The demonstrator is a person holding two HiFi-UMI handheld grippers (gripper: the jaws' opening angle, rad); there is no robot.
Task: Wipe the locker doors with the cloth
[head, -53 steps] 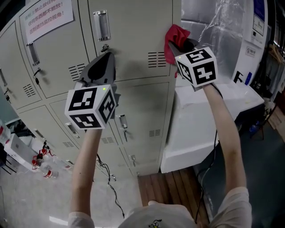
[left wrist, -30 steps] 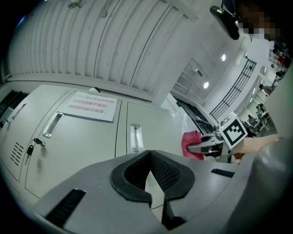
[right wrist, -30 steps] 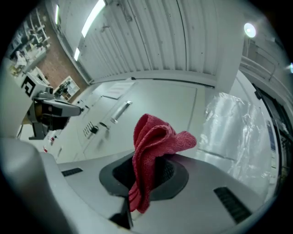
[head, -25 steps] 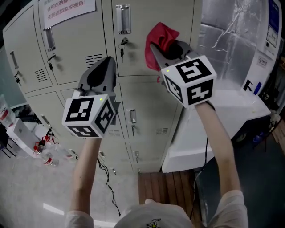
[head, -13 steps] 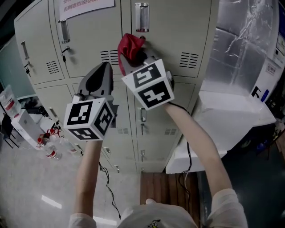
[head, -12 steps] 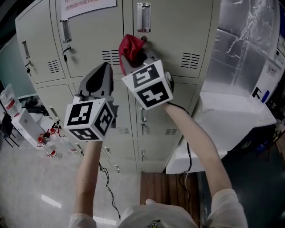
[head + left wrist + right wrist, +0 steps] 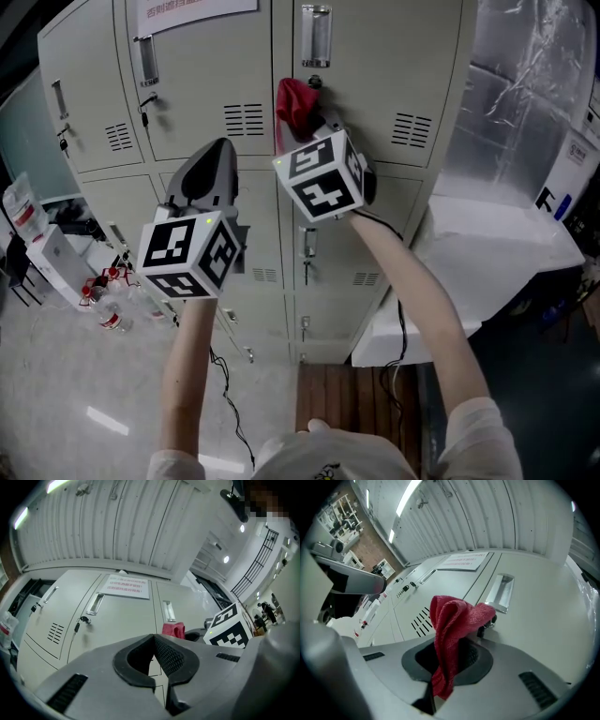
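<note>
One red cloth (image 7: 296, 101) does all the work here. It is bunched and pinched in the right gripper (image 7: 312, 120). The jaws are closed on its lower part, so the loose fold stands out ahead of the tips. The fold is at the upper middle door (image 7: 384, 66), just under the handle (image 7: 316, 36) and beside the lock (image 7: 317, 82). I cannot tell whether it presses on the metal or is only very near it.

The left gripper (image 7: 218, 159) is lower and to the left, in front of the lockers and apart from them. Its jaws are together with nothing between them, so it has no part in the wiping at this moment.

The doors show no wet trace or cleaner stripe, so the pictures do not say which ones are finished. In my judgement the wiping is now at the middle of this one door. The door with the notice (image 7: 192, 9) and the lower doors (image 7: 328, 253) may well remain to be done.
</note>
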